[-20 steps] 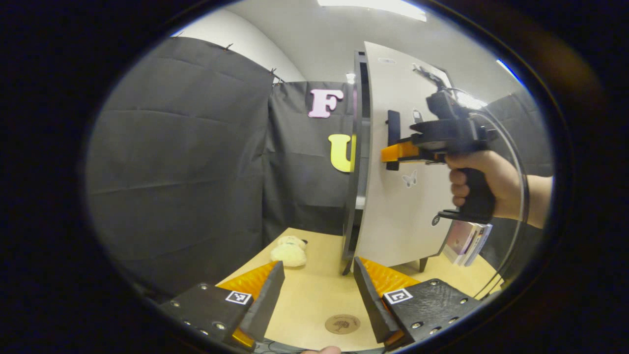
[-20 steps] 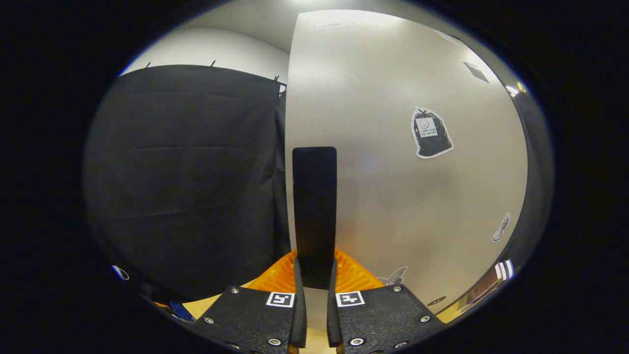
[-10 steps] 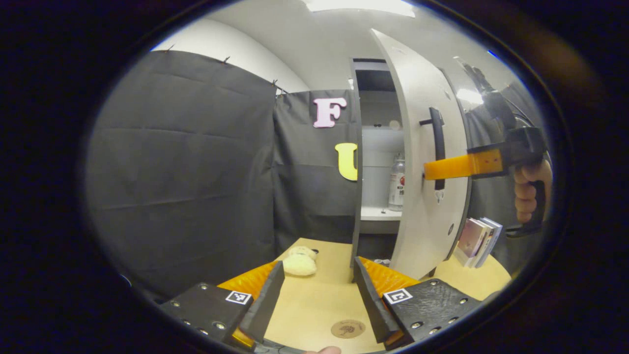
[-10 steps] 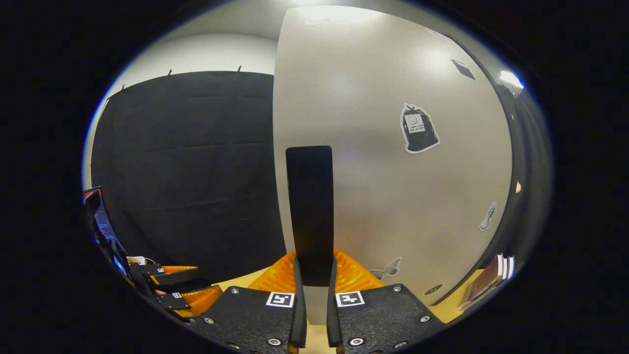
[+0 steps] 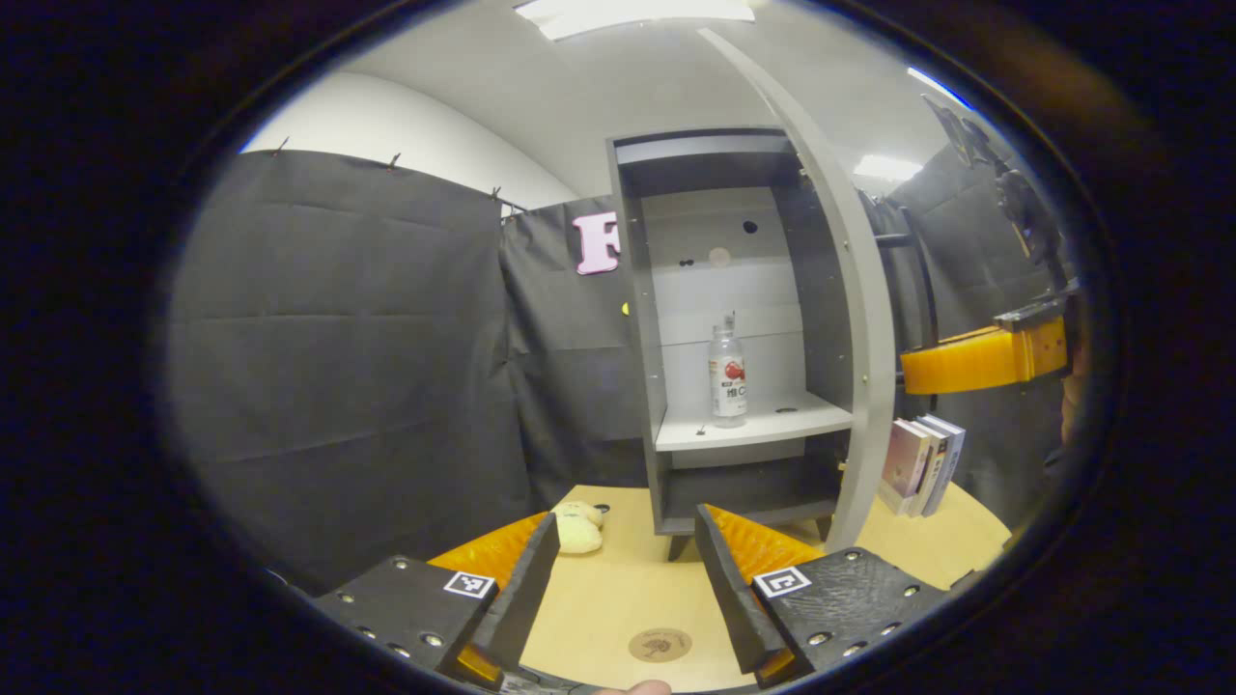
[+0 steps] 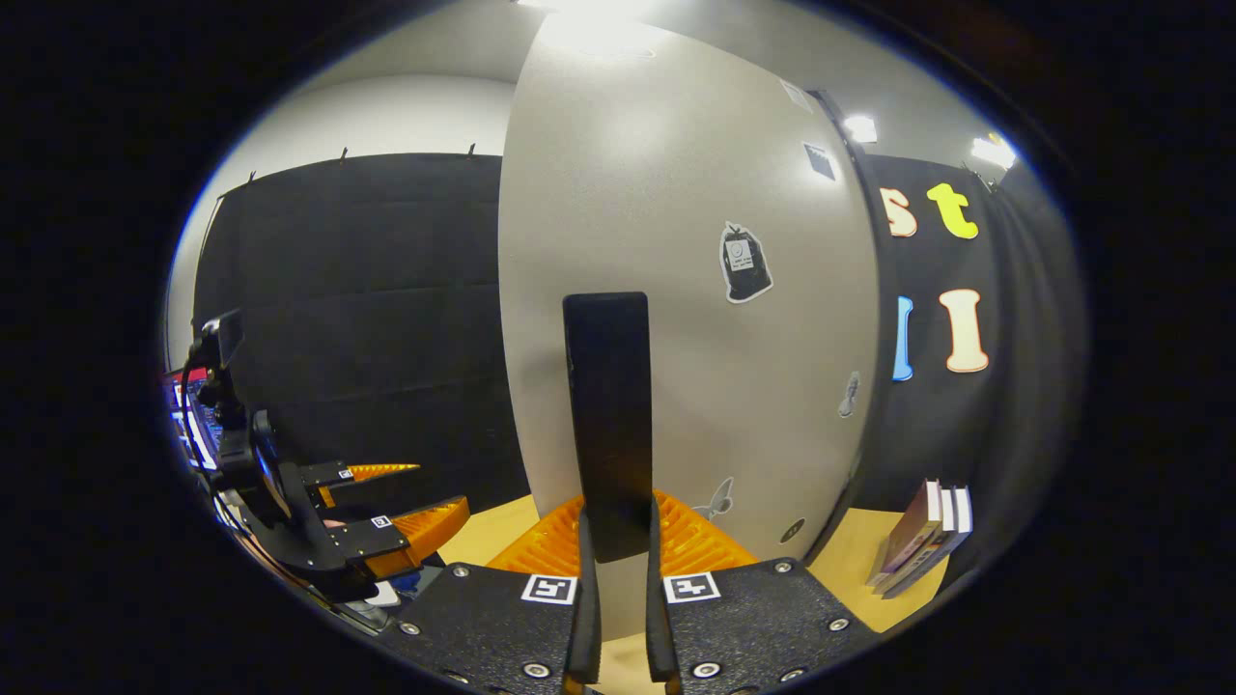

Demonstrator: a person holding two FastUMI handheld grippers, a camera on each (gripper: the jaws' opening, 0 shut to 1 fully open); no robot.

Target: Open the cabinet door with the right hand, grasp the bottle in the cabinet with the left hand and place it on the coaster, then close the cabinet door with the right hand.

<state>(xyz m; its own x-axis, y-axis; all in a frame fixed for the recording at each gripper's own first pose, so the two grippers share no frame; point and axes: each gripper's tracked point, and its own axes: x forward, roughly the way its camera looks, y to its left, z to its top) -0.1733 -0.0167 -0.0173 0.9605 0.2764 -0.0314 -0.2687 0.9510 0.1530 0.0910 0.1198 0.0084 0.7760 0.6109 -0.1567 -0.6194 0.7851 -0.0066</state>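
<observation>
An open grey cabinet (image 5: 734, 483) stands at the far side of a wooden bench (image 5: 618, 594). A clear bottle (image 5: 726, 375) stands upright on its middle shelf (image 5: 763, 425). The right gripper (image 6: 615, 618) has its fingers clamped on the dark handle (image 6: 608, 415) of the cabinet door (image 6: 676, 290), swung wide. The left gripper (image 5: 618, 589) hovers low, fingers spread wide, above a round coaster (image 5: 660, 645) on the near bench. A plush toy (image 5: 577, 529) lies left of the cabinet; books (image 5: 922, 463) lean to its right.

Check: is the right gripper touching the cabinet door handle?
Touching. In the right gripper view, the right gripper has both fingers closed against the sides of the black door handle, no gap visible.
</observation>
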